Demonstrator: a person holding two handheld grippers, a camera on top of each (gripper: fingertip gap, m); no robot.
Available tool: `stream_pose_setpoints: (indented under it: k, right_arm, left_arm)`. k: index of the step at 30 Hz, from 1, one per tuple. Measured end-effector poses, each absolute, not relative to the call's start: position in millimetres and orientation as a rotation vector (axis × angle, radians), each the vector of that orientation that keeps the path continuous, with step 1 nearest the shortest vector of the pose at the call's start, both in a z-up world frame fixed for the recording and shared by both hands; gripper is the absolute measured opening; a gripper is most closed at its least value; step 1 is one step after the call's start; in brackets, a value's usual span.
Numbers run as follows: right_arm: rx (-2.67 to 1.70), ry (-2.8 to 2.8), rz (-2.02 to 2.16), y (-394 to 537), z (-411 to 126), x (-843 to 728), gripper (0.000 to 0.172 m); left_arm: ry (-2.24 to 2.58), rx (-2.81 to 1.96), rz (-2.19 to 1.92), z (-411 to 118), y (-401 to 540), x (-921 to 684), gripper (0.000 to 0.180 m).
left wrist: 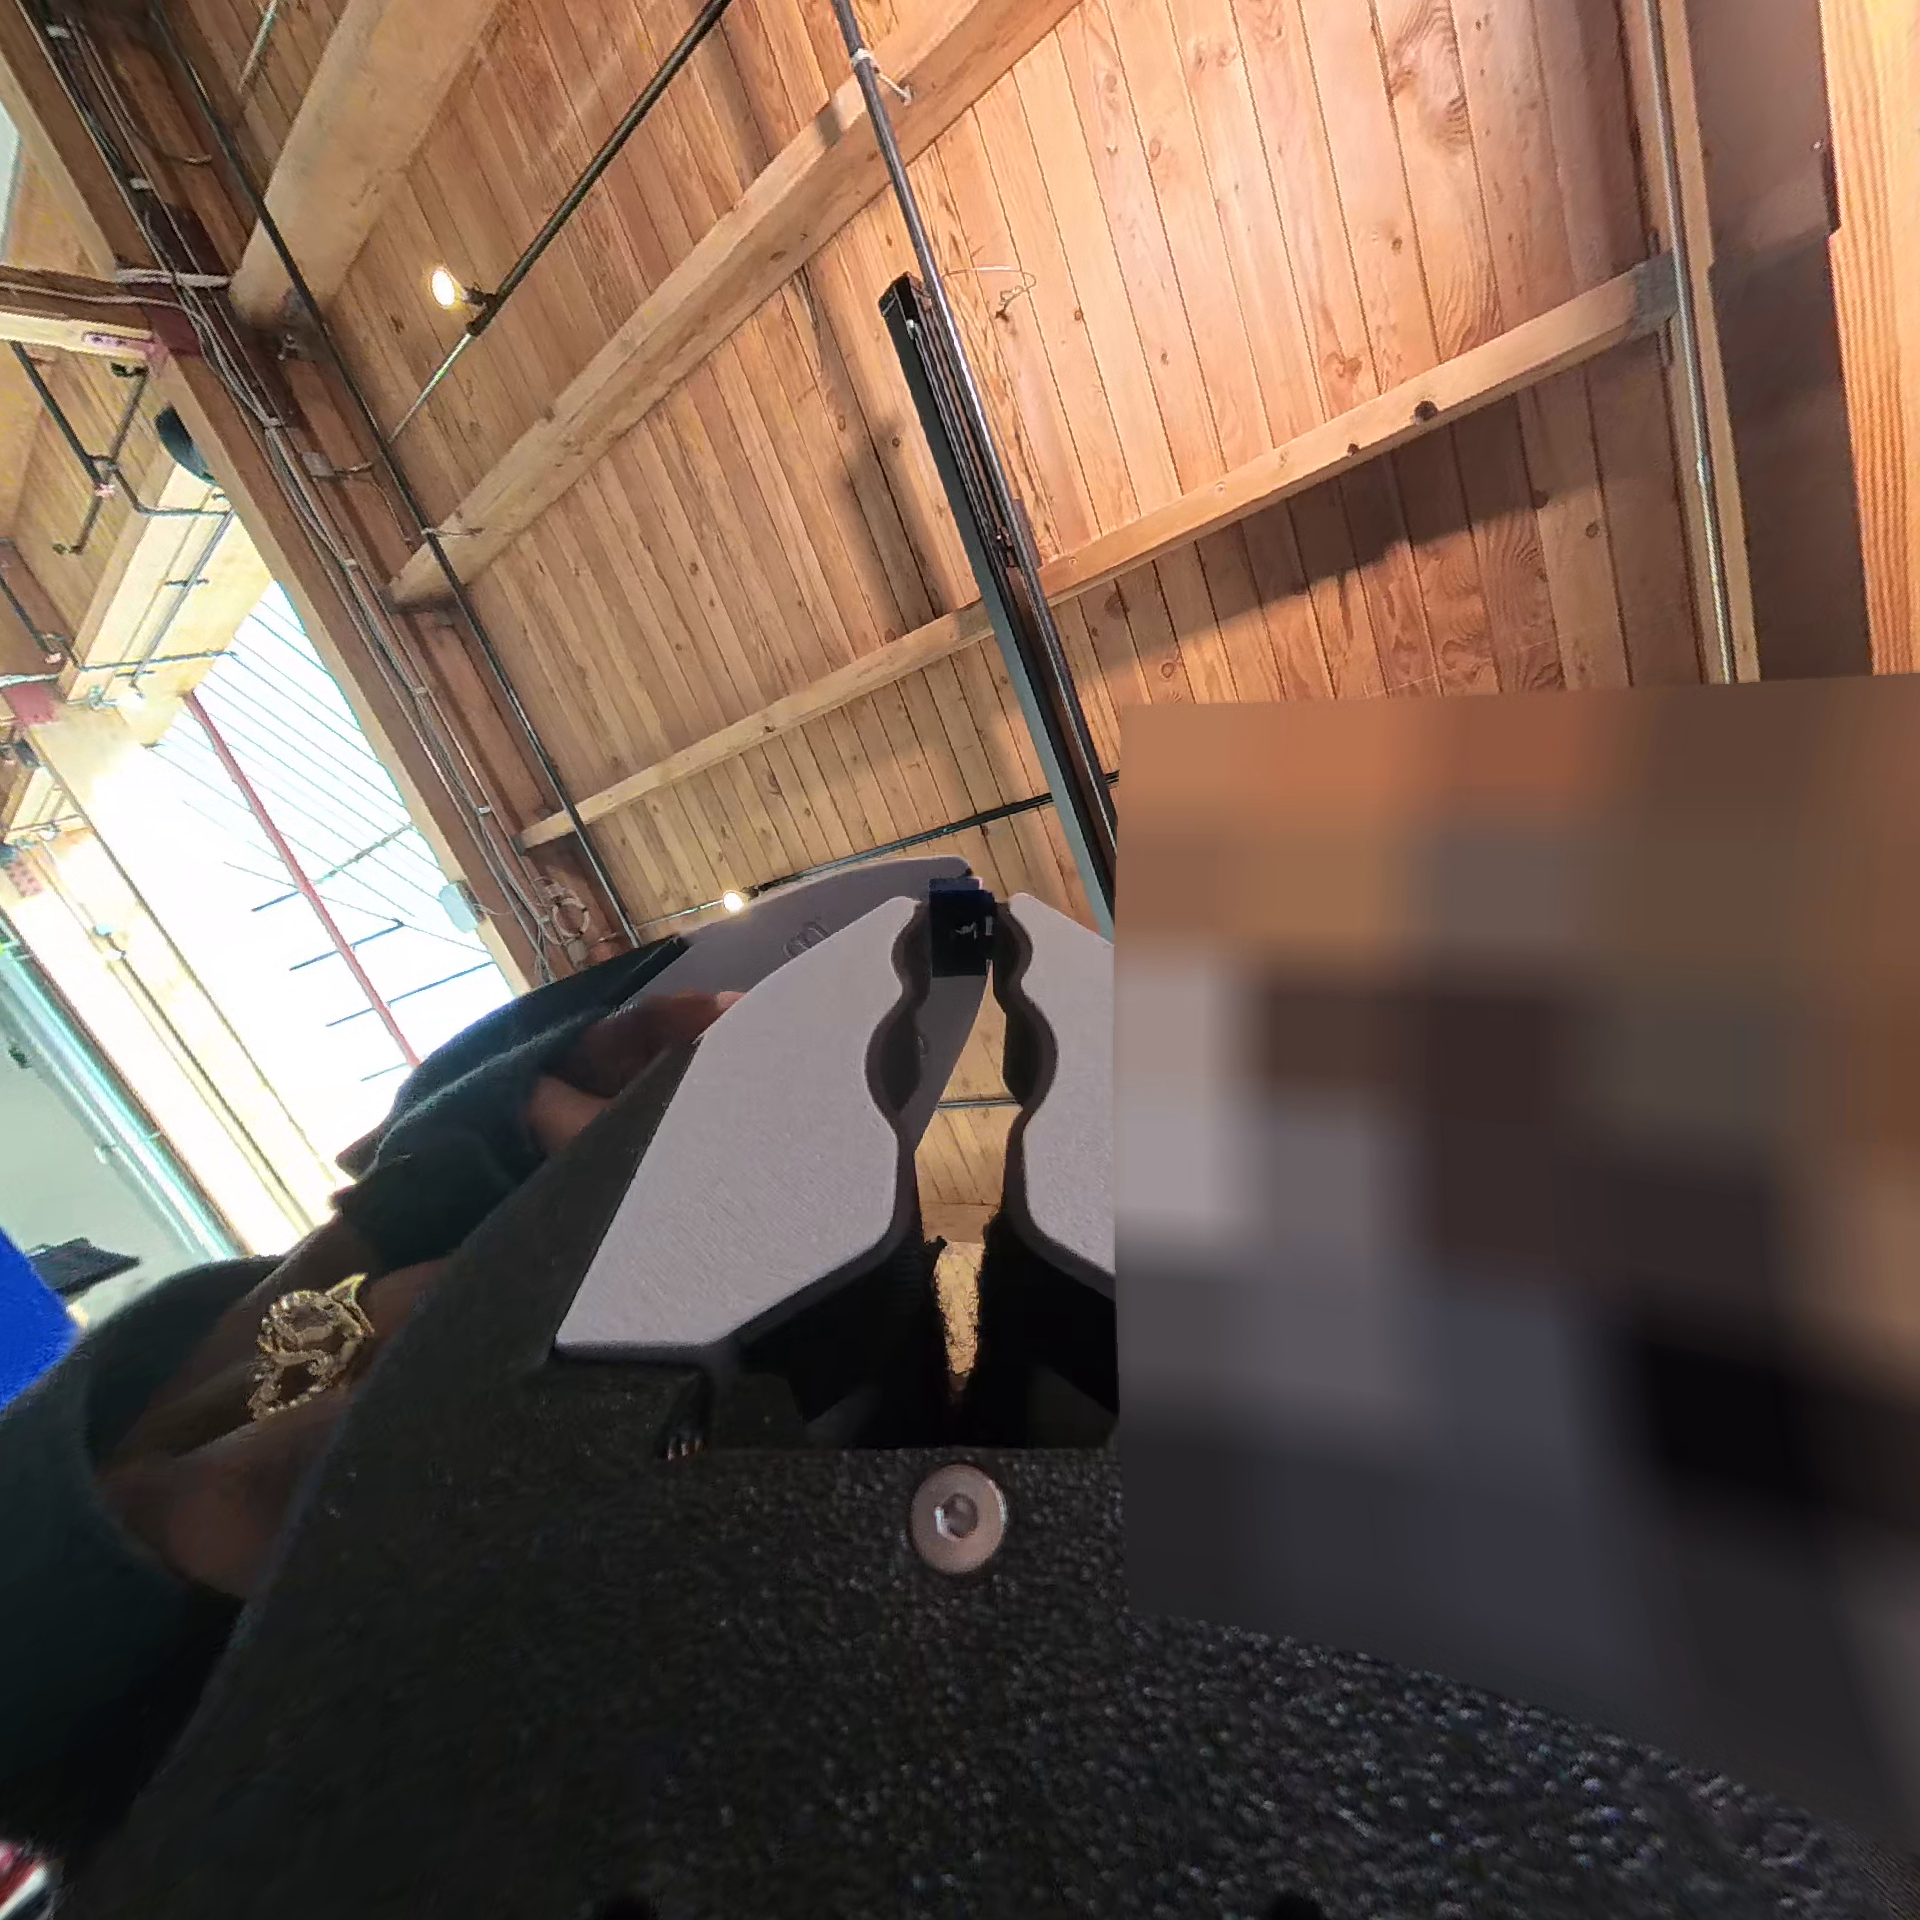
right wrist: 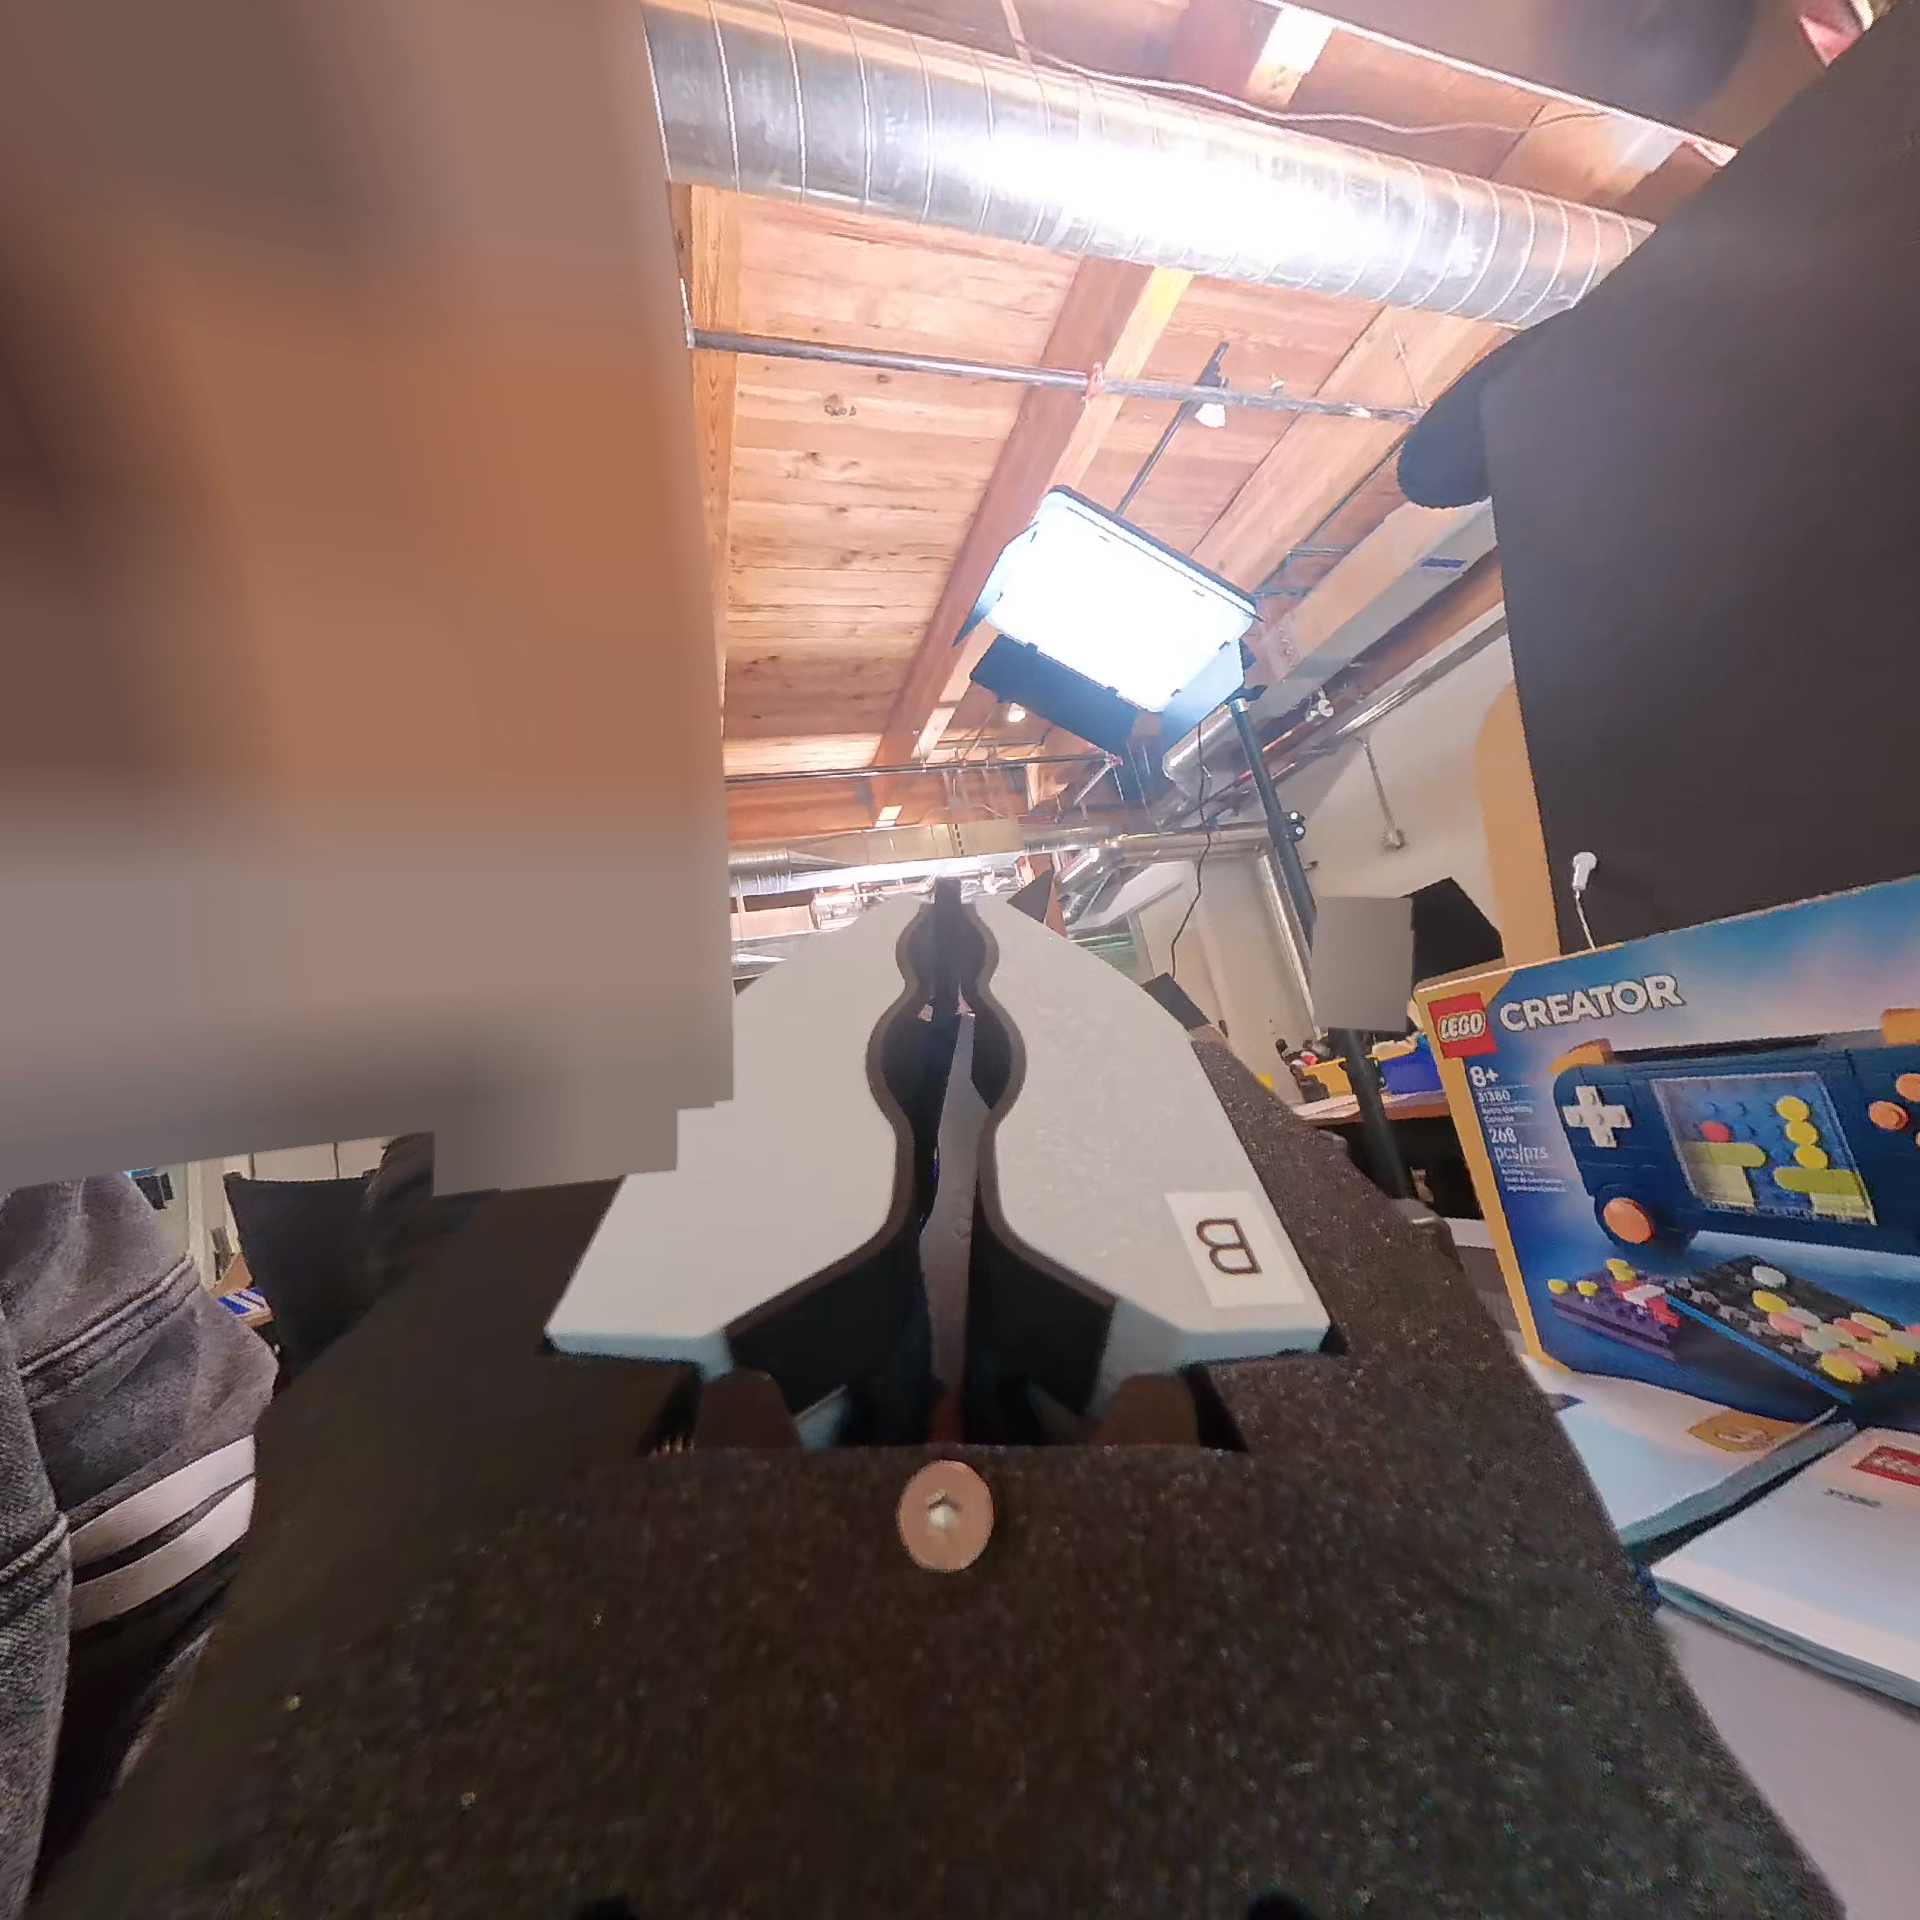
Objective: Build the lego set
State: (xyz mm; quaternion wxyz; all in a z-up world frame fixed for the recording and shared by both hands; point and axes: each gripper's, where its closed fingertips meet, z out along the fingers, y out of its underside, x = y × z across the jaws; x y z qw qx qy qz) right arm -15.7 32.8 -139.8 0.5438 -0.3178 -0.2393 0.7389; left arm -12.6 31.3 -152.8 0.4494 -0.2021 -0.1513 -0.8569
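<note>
One dark blue brick (left wrist: 961,935) pinched in left gripper (left wrist: 961,940); right gripper (right wrist: 948,935) clamps one thin dark piece (right wrist: 945,951). Both tilted ceilingward.

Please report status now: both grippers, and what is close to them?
Left gripper shut on small dark blue piece. Right gripper shut on thin dark piece. Toy box at right.

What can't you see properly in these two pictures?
- Left wrist view: the dark blue piece pinched in the left gripper is too small to name.
- Right wrist view: the thin dark thing in the right gripper shows edge-on only.
- The toy box is cut off by the right edge.
</note>
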Motion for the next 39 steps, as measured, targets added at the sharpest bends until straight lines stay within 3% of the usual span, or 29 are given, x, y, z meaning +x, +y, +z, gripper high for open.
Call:
stream_pose_setpoints:
  k: [39]
  right_arm:
    - [-0.839,-0.715,1.798,38.9,-153.8,-19.0,0.004]
  left_arm:
    - [-0.143,-0.819,-1.800,-157.3,39.1,-12.8,0.011]
